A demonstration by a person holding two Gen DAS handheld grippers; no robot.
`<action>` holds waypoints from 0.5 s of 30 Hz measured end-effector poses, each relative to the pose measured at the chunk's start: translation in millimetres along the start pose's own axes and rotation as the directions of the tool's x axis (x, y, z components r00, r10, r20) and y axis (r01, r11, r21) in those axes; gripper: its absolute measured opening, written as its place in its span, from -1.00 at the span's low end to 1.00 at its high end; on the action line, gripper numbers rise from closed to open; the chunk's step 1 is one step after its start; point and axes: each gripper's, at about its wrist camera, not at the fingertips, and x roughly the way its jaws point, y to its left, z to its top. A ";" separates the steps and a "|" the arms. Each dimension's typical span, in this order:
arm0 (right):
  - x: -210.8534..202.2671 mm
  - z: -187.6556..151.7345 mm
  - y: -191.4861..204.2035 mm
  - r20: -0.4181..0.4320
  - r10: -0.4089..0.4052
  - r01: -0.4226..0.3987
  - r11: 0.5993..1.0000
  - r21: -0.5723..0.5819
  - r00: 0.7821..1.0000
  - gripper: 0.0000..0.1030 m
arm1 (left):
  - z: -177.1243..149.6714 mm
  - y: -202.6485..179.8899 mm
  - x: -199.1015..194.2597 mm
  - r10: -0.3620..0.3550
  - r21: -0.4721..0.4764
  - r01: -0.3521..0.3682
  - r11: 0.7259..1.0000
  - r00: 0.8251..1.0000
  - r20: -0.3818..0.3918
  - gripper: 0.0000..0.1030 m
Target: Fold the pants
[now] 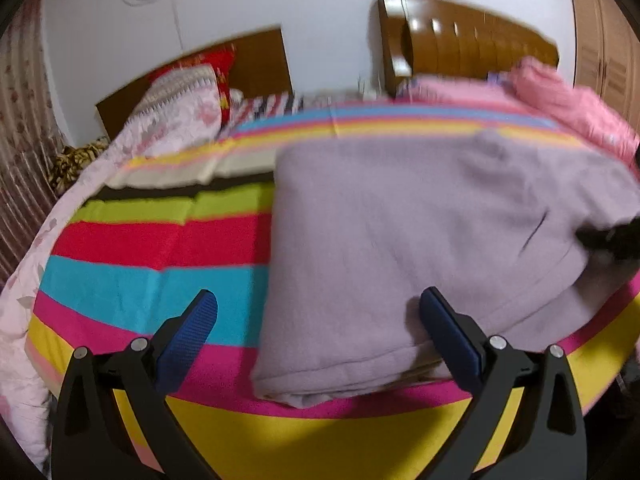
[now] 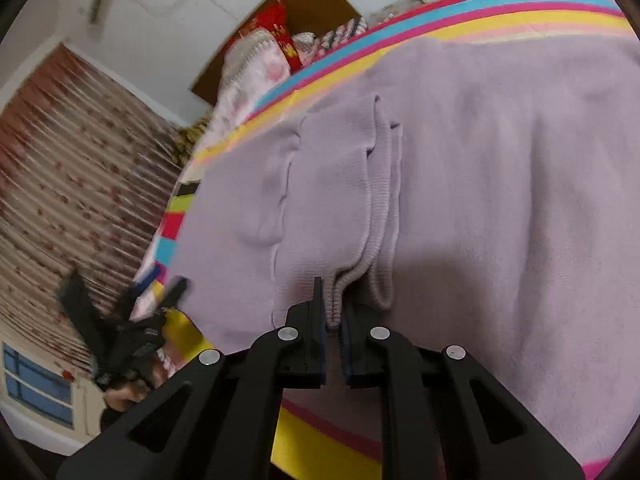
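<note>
Lilac knit pants (image 1: 400, 240) lie folded over on a bed with a rainbow-striped cover (image 1: 160, 248). My left gripper (image 1: 318, 312) is open and empty, just above the near left corner of the pants; its right finger is over the cloth. My right gripper (image 2: 332, 312) is shut on a ribbed cuff or edge of the pants (image 2: 480, 200) and holds that layer over the rest of the garment. The right gripper shows as a dark blur at the right edge of the left wrist view (image 1: 616, 240). The left gripper also shows in the right wrist view (image 2: 128, 320).
A pale floral quilt (image 1: 168, 124) and a red pillow (image 1: 216, 68) lie at the bed's far left. Pink bedding (image 1: 560, 100) lies far right before a wooden headboard (image 1: 460, 40). A floral curtain (image 2: 72, 184) hangs to the left.
</note>
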 end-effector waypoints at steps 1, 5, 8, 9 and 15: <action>-1.6 2.9 2.3 -0.014 -0.008 0.008 1.000 -0.004 1.000 -0.70 | -2.1 1.9 4.1 -0.011 -0.016 0.010 1.000 1.000 -0.010 0.97; -24.1 7.0 9.4 0.001 -0.040 0.040 0.998 -0.047 0.999 -0.65 | -4.4 16.7 2.1 -0.063 -0.098 0.061 0.993 0.998 -0.017 0.97; -36.3 14.4 7.2 0.044 -0.075 0.077 0.995 -0.059 0.996 -0.58 | -4.4 17.5 -15.0 -0.011 -0.072 0.015 0.997 0.998 0.055 0.96; -36.3 16.2 4.1 0.046 -0.086 0.088 0.994 -0.057 0.995 -0.48 | -4.4 16.9 -18.8 -0.013 -0.066 0.017 0.998 0.998 0.066 0.96; -19.5 14.7 -1.1 0.018 -0.073 0.074 0.996 -0.056 0.997 0.84 | -7.0 14.5 -22.9 -0.001 -0.050 0.004 0.999 0.998 0.068 0.96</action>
